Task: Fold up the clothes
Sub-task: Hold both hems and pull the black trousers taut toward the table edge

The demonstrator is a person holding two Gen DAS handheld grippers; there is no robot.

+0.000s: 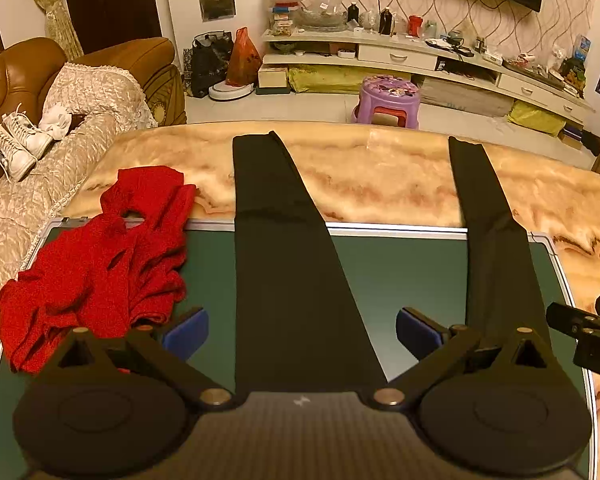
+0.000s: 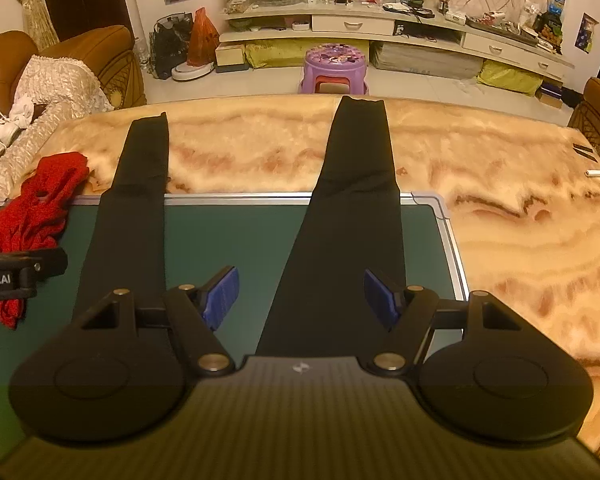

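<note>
Both tools, left tool (image 1: pixel 302 332) and right tool (image 2: pixel 301 298), hung with fingers spread wide and empty, each right over one leg of the black trousers (image 1: pixel 296 272). Legs ran lengthwise near-to-far across the green board (image 1: pixel 400 276) onto the marble worktop (image 2: pixel 520 220), cuffs far.

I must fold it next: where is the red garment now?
The red garment lies crumpled at the green mat's far-left corner, left of the black trousers.
</note>
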